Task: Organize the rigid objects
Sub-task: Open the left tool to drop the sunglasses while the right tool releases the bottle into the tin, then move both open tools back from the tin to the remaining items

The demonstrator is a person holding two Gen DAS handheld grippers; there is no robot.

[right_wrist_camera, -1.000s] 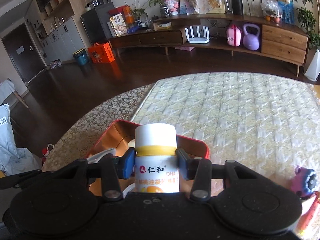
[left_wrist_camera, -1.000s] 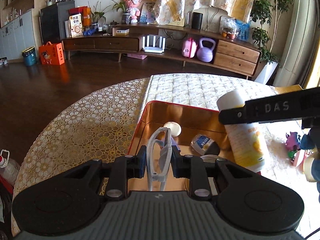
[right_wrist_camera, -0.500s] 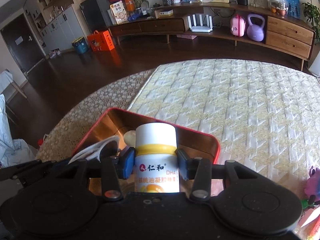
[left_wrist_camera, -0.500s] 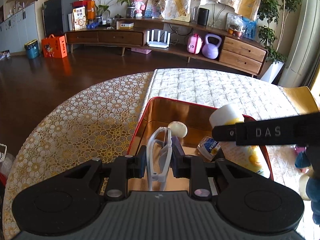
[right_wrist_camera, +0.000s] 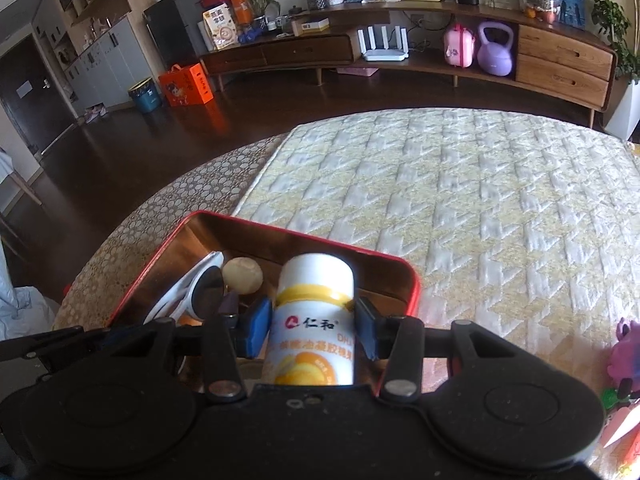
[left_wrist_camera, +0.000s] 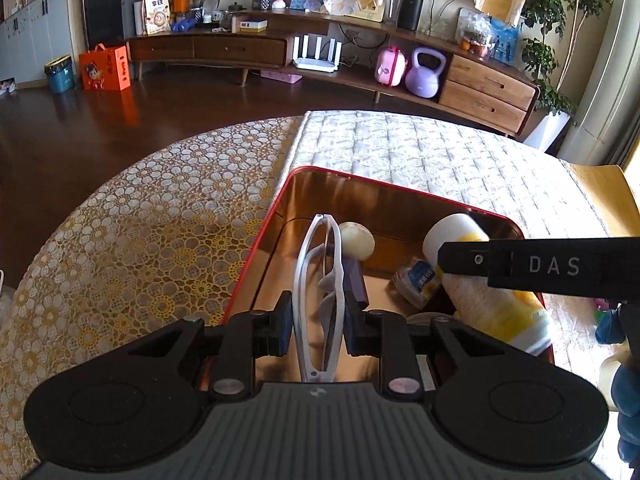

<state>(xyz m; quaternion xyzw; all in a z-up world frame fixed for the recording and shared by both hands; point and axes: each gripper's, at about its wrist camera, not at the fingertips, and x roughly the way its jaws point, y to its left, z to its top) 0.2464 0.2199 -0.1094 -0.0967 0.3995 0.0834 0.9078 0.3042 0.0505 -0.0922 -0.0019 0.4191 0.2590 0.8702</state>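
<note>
Now glasses [left_wrist_camera: 318, 300], bottle [right_wrist_camera: 314, 320] gripped over tin [left_wrist_camera: 400, 196]

Both wrist views look down closely, sharing the red tin [left_wrist_camera: 400, 190].

Red tin [left_wrist_camera: 280, 204] crowded; quilted mat [right_wrist_camera: 480, 200] beyond lies open.
</note>
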